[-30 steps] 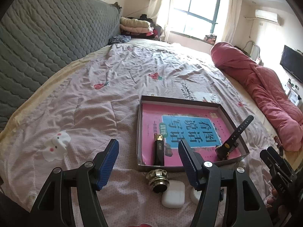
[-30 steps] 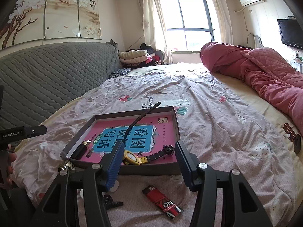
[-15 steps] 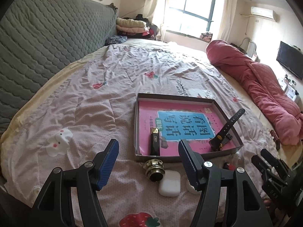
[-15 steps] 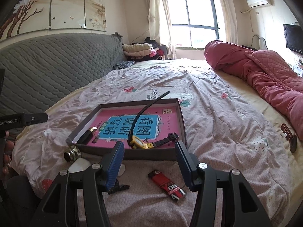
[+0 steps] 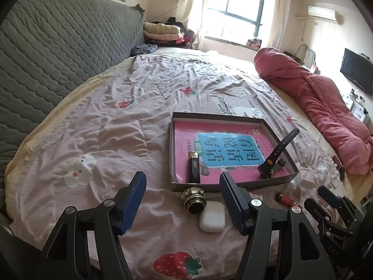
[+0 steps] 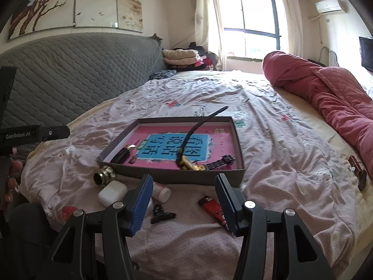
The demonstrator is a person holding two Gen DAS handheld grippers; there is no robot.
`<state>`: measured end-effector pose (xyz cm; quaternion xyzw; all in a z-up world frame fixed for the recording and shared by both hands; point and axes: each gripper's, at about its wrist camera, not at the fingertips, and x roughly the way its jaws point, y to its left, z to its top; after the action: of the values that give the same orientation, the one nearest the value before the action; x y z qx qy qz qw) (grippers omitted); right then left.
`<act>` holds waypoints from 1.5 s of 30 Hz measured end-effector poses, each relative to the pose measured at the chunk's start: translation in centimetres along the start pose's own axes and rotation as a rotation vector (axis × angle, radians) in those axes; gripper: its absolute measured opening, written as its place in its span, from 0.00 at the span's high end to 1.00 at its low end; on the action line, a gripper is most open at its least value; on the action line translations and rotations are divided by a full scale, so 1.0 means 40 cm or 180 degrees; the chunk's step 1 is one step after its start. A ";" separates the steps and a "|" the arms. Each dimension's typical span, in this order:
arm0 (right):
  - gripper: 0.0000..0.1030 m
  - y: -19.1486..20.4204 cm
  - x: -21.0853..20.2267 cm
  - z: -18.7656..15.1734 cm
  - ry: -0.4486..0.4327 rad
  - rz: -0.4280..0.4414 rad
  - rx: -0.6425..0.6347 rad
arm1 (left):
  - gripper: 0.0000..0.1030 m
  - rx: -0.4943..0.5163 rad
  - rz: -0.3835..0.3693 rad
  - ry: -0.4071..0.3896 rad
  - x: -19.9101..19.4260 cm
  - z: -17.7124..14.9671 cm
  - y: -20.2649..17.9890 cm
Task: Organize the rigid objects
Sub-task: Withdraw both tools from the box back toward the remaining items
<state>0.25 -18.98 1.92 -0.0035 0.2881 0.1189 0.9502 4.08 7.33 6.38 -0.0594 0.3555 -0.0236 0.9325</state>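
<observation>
Home bedroom: bed (image 5: 144, 98) w/ quilted headboard (image 5: 58, 46), rolled duvet (image 6: 331, 93), curtained window (image 6: 247, 23), wall TV (image 5: 356, 74).

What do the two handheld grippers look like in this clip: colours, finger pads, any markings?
Both are matte black. The left gripper and right gripper each carry two fingers faced with blue ribbed pads, joined to angular black linkage arms by silver round-headed screws. Seen from the right wrist view, the left unit's body bears white "GenRobot.AI" lettering. No cables or sleeves are visible.
</observation>
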 end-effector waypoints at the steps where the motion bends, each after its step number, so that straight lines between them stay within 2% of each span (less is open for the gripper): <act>1: 0.46 0.005 0.000 -0.001 0.0007 0.0002 -0.0018 | 0.35 -0.0002 0.0002 0.0000 -0.002 -0.001 0.002; 21: 0.46 0.066 0.001 -0.023 0.0147 0.0146 -0.0192 | 0.35 0.0058 0.0010 0.0121 -0.006 -0.028 -0.002; 45: 0.46 0.077 0.070 -0.055 0.0523 0.0241 -0.0226 | 0.35 0.0119 -0.0015 0.0506 0.097 -0.086 -0.022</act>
<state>0.60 -15.53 -1.26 -0.0360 0.3607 0.1641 0.9174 4.69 5.79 1.40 -0.0408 0.4278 -0.0370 0.9022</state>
